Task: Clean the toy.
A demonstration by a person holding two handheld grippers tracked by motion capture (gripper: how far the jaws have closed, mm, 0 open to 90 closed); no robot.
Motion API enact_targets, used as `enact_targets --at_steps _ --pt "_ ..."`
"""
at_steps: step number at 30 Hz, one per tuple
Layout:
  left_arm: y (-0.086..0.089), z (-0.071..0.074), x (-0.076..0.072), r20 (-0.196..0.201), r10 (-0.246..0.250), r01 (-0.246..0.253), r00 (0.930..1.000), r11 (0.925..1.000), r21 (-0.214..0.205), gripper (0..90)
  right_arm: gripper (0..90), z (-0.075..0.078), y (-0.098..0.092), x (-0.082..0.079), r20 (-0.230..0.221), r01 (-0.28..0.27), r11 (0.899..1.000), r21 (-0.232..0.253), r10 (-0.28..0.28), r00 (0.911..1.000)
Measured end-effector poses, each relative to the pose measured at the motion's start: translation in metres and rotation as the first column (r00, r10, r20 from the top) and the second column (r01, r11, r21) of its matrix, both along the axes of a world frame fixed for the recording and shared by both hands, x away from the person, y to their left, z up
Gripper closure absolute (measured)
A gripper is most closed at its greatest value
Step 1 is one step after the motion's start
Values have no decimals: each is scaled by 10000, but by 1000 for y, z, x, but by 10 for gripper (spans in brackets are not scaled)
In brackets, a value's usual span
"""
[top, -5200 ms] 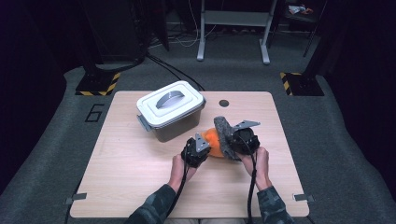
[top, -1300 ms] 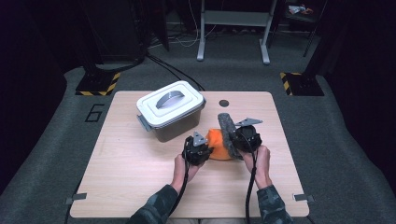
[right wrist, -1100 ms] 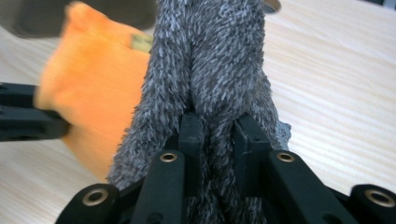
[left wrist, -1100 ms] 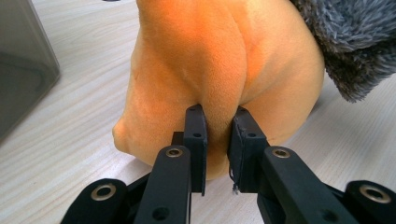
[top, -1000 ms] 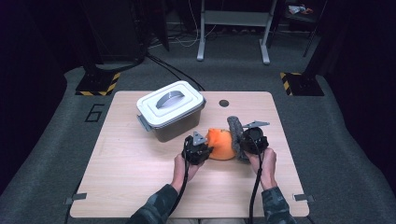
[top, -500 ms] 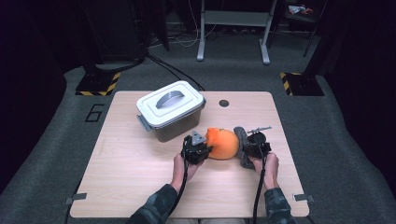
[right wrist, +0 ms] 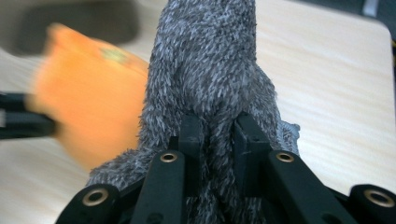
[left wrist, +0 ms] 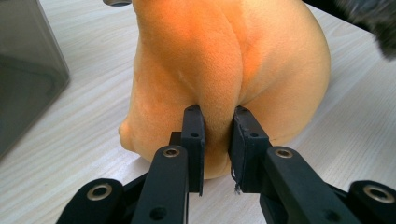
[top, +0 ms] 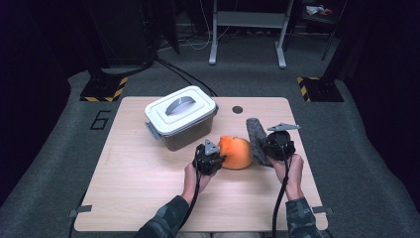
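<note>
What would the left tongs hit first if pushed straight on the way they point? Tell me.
The orange plush they already pinch; the left tongs point into it. Past it, probably the grey furry piece, though depth is unclear.

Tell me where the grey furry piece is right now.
In the high view the grey furry piece stands right of the orange plush, mid-table, pinched by the right hand-held gripper; the lidded box sits further left.

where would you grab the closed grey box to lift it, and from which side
Grip the arched handle in the middle of the lid of the grey box, coming straight down from above. It is the only raised, narrow part; the walls look too wide for the jaws. The side latch seems too small.
</note>
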State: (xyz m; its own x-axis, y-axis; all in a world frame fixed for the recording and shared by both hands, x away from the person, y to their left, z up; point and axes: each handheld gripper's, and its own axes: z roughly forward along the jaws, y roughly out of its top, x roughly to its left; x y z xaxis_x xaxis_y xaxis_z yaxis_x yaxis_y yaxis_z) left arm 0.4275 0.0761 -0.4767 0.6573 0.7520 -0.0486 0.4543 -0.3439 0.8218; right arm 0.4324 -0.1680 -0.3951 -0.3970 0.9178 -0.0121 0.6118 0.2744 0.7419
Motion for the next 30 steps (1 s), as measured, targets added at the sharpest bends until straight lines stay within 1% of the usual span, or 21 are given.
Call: enact_targets --at_steps 1,3,4,5,6,7,9,10,11,12,14,15,16,17,18,19,21,22,23,27,30 --pt "0 0 0 23 6 -6 10000 10000 16 770 752 5 6 -1 65 -200 9998 35 199 9998" --pt "-1 0 0 48 8 -8 10000 10000 61 770 752 10 15 -2 79 -537 9985 96 536 9985" --pt "-1 0 0 51 6 -6 10000 10000 41 770 752 12 22 -2 156 -719 9974 -8 719 9973" --pt "0 1 -1 63 -62 61 10000 9999 91 771 752 13 27 -2 130 -819 9966 -61 820 9966" --pt "-1 1 -1 99 -63 63 9999 10000 -52 771 752 13 33 -2 154 -980 9950 -193 983 9950" --pt "-1 1 -1 73 -91 91 9999 9999 -47 772 752 14 42 -2 138 -1079 9937 -316 1084 9940" --pt "-1 1 -2 130 -169 169 9998 9999 37 772 751 13 55 0 129 -1401 9892 -438 1408 9900" --pt "-2 1 -2 159 -179 179 9997 9998 -4 772 751 12 60 0 126 -1385 9894 -442 1392 9902" --pt "-2 1 -2 168 -155 156 9997 9999 -30 772 751 10 66 2 63 -1640 9844 -633 1648 9863" --pt "-2 2 -2 139 -192 192 9997 9998 12 773 751 7 72 4 -80 -1641 9838 -725 1639 9864" --pt "-2 1 -2 185 -141 138 9997 9998 132 774 751 -1 78 9 -194 -1576 9807 -1162 1564 9875" --pt "-1 1 -1 153 -185 182 9997 9997 144 774 752 -4 78 10 -169 -1641 9780 -1291 1633 9864" --pt "-1 1 -1 98 -162 162 9998 9999 -25 774 752 -5 79 10 -132 -1519 9815 -1165 1514 9884" --pt "-1 0 -1 107 -159 159 9998 9999 -36 774 752 -5 78 10 -201 -1497 9823 -1129 1484 9887" --pt "-1 1 -1 126 -218 217 9997 9997 62 774 752 -5 77 10 -170 -1475 9824 -1142 1466 9891" --pt "-2 1 -1 176 -191 190 9997 9998 65 774 752 -5 75 10 -108 -1534 9810 -1185 1532 9881" --pt "-3 0 -2 163 -138 139 9998 9999 -8 774 751 -5 73 9 -210 -1319 9845 -1153 1304 9912" --pt "-3 0 -2 158 -159 159 9997 9999 -11 774 752 -5 71 10 -164 -1373 9841 -1128 1363 9905" --pt "-3 0 -2 186 -161 161 9997 9999 15 775 752 -5 69 10 -235 -1268 9859 -1090 1249 9919" --pt "-3 0 -2 185 -153 152 9997 9999 9 775 751 -7 61 11 -176 -1173 9874 -1066 1161 9931" --pt "-2 0 -2 183 -148 147 9997 9999 6 774 750 -9 54 11 -240 -899 9911 -983 879 9958"
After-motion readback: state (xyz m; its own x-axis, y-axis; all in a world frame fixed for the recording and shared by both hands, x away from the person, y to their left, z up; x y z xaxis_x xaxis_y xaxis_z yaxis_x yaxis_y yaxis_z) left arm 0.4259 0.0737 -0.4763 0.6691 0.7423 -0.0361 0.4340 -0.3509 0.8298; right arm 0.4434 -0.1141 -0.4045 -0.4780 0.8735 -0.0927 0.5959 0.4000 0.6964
